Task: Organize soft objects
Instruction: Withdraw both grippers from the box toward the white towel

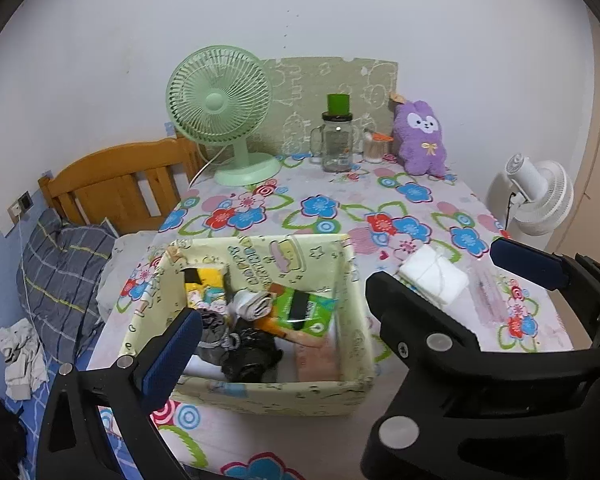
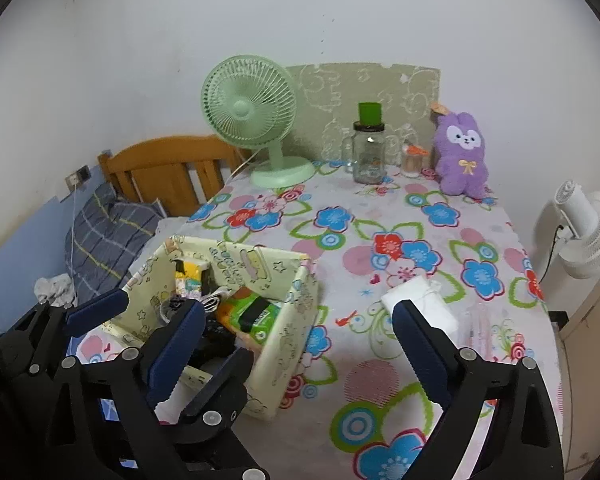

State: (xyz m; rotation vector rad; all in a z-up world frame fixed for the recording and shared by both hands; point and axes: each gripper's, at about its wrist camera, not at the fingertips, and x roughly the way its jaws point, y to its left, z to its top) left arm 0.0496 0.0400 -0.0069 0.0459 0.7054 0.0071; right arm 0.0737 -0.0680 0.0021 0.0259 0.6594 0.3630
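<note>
A cream patterned fabric box (image 1: 256,394) (image 2: 288,336) stands at the near left of the flowered table. Inside lie a black bundle (image 1: 248,350), rolled white-grey socks (image 1: 252,304), a green packet (image 1: 304,312) and a yellow item (image 1: 204,284). A white folded cloth (image 1: 432,276) (image 2: 420,300) lies on the table right of the box, beside a clear plastic packet (image 1: 488,296). A purple plush toy (image 1: 420,136) (image 2: 462,156) sits at the back. My left gripper (image 1: 342,284) hangs open above the box, holding nothing. My right gripper (image 2: 300,308) is open and empty, and one of its fingers (image 1: 420,320) crosses between the left fingers.
At the back stand a green desk fan (image 1: 220,100), a glass jar with a green lid (image 1: 337,140) and a small jar (image 1: 376,148). A white fan (image 2: 588,228) stands off the table's right edge. A bed with a wooden headboard (image 1: 112,180) and a plaid pillow (image 1: 64,272) lies left.
</note>
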